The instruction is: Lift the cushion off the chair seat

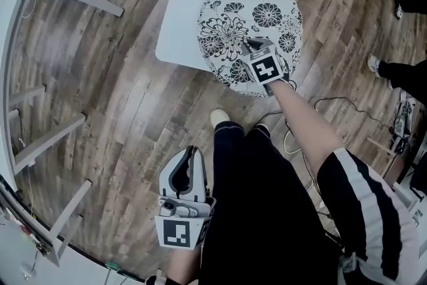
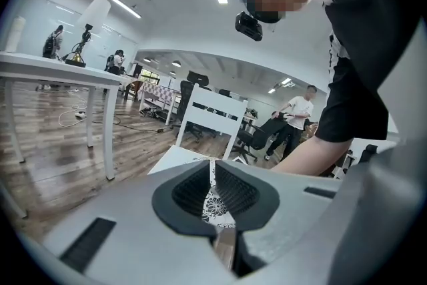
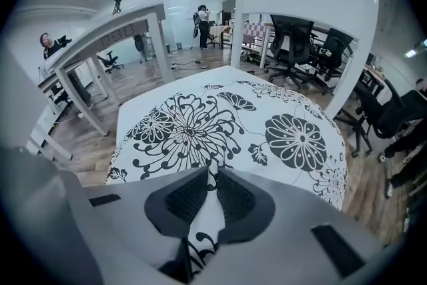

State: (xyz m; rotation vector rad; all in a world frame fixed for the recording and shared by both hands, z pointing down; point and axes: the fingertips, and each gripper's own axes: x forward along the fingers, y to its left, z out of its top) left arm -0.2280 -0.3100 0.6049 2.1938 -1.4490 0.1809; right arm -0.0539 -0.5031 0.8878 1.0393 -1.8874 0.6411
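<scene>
A: Can any lettering, number or brand be read?

B: None can be read. A black-and-white square marker (image 1: 179,234) is carried on the left hand-held gripper (image 1: 193,150), and a second marker (image 1: 265,67) on the right hand-held gripper (image 1: 250,43). Only blocky patterns are shown, no characters.

A: And on the cushion (image 1: 233,17)?

B: Only black flowers are printed there.

Round black-and-white floral fabric cushion (image 1: 250,20) lies on square white chair seat (image 1: 180,23), toward its right; white table (image 1: 13,23) stands left.

Wood floor (image 1: 127,110); white table (image 1: 12,43); black office chairs (image 3: 293,43)
</scene>
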